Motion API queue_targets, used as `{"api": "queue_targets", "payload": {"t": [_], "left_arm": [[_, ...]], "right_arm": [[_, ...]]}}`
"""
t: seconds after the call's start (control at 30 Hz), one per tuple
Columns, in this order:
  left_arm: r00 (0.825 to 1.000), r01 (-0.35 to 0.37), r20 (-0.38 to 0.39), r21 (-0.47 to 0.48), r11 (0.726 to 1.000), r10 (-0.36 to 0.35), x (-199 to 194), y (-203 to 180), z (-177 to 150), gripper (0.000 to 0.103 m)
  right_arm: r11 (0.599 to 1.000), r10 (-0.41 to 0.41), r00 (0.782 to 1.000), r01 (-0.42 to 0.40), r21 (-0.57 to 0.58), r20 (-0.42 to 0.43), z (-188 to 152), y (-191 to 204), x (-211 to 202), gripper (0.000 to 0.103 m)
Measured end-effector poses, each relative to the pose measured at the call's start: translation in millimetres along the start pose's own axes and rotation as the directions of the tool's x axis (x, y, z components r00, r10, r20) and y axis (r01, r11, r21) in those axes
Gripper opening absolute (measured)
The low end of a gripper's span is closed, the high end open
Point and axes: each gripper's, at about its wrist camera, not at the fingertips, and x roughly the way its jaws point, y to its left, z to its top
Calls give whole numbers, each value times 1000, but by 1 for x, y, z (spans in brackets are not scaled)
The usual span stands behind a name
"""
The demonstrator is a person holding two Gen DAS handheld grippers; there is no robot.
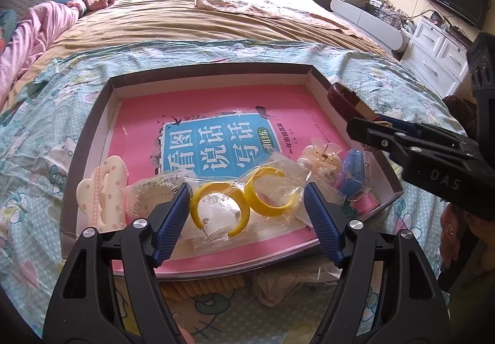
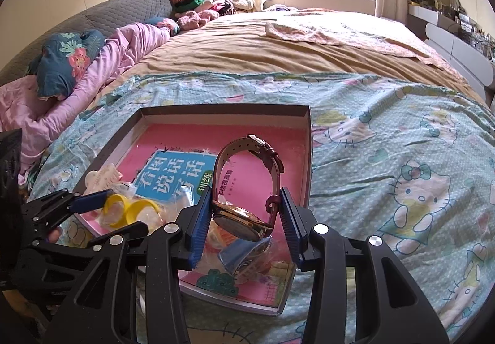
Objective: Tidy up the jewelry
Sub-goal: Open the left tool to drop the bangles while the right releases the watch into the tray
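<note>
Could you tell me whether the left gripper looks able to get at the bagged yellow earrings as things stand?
Probably yes. The left gripper stands open with the yellow earrings lying between its fingers, nothing on top of them. The right gripper, shut on the watch, keeps off to the side.

A bed (image 2: 386,133) is covered by a pale blue cartoon-print sheet (image 2: 402,189) in front and a tan blanket (image 2: 263,56) behind. A shallow grey box lid (image 1: 89,133) is set on the sheet. A pink quilt (image 2: 123,47) is bunched along the left.
</note>
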Motion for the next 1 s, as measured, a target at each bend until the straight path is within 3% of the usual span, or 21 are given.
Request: {"api": "queue_targets", "payload": {"t": [1.0], "left_arm": [[998,-14,60,-41,999,17,-30,17,-1,79]], "right_arm": [[999,23,997,-20,36,-76,-4,-2,21,47]]}}
